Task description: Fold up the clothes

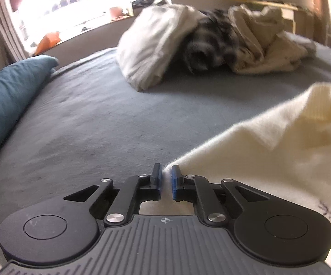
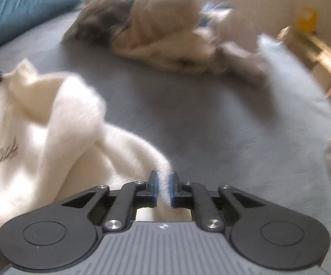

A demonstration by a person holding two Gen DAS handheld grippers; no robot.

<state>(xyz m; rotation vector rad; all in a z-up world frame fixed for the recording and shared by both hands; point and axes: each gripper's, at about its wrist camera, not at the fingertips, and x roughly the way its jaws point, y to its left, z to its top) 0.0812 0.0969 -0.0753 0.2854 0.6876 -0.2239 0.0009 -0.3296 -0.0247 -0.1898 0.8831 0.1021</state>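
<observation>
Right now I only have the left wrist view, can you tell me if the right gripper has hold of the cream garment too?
Observer: Yes, the right gripper is shut on an edge of the cream garment.
Operator: Is there any print on it?
Observer: A dark scribbly print shows towards the left of the right wrist view.
Operator: Is my left gripper visible from that side?
Observer: A small dark part at the far left edge, beside the garment, may be it; I cannot tell.

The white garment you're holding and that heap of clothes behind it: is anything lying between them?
No. In both wrist views only bare grey sheet separates the white garment from the heap of clothes.
</observation>
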